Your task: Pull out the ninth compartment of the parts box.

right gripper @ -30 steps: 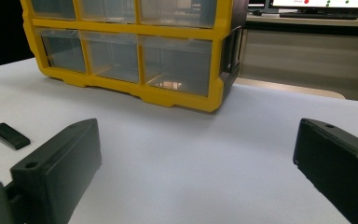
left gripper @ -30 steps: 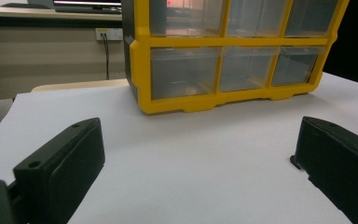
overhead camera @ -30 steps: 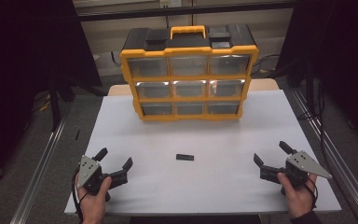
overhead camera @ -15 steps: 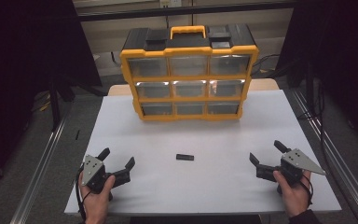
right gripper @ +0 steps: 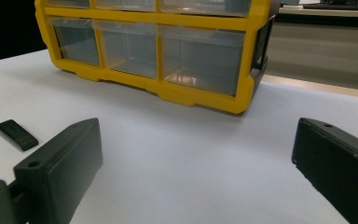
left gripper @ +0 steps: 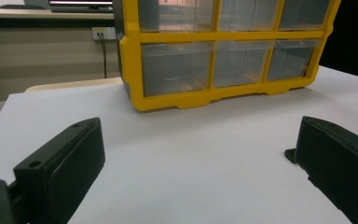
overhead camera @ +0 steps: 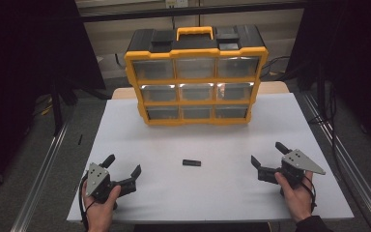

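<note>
A small black bar (overhead camera: 191,163), flat, oblong and matte with rounded ends, lies on the white table (overhead camera: 222,193) between the two tongs, slightly nearer the right gripper (overhead camera: 269,160) than the left gripper (overhead camera: 123,170) and a little farther from the person than both. Neither touches it. Both tongs rest low over the table's near edge, each held in a hand, with jaws spread wide and nothing between them.

Beyond the bar, well apart from both tongs, stands a yellow drawer cabinet (overhead camera: 196,77) with clear drawers in three rows, a black top and a yellow handle.

The right gripper view shows the black bar (right gripper: 17,134) just left of its left jaw, lying at a slant, and the cabinet's (right gripper: 168,46) bottom row of drawers ahead. The left gripper view looks between its open jaws at bare table and the cabinet's (left gripper: 223,60) lower drawers. The high view takes in both hands and the whole cabinet with its handle.
</note>
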A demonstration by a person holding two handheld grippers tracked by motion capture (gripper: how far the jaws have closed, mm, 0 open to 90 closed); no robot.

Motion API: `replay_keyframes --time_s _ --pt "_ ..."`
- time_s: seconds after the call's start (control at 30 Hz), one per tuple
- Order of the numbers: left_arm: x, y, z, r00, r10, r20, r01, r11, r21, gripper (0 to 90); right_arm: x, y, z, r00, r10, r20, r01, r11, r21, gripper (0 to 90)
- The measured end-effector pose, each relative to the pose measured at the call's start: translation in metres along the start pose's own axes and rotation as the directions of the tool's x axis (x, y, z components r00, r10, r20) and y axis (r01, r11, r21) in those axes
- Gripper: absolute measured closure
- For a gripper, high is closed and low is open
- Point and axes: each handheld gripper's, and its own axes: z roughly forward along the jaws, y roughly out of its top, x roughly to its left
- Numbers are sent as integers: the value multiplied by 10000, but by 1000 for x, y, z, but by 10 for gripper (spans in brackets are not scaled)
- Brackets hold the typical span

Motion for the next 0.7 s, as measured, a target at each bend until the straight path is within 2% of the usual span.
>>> replay_keyframes --time_s 0.13,0.17,0.2,0.3,0.7 --pt "-3 1 -1 9999 -120 59 120 9999 1 17 -1 0 4 10000 -33 -2 33 10000 14 14" --pt "-4 1 -1 10000 -27 84 27 10000 28 17 -1 0 4 10000 -33 -2 33 10000 14 14" --pt "-4 2 -1 10000 27 67 -28 10000 7 17 -1 0 5 9999 153 -71 -152 9999 14 14" --pt "-5 1 0 10000 -69 53 69 9999 73 20 -2 0 7 9998 192 -13 -192 9998 -16 15" --pt "-3 1 1 10000 -45 34 44 9999 103 21 4 7 21 9996 -78 -262 76 9999 -69 16"
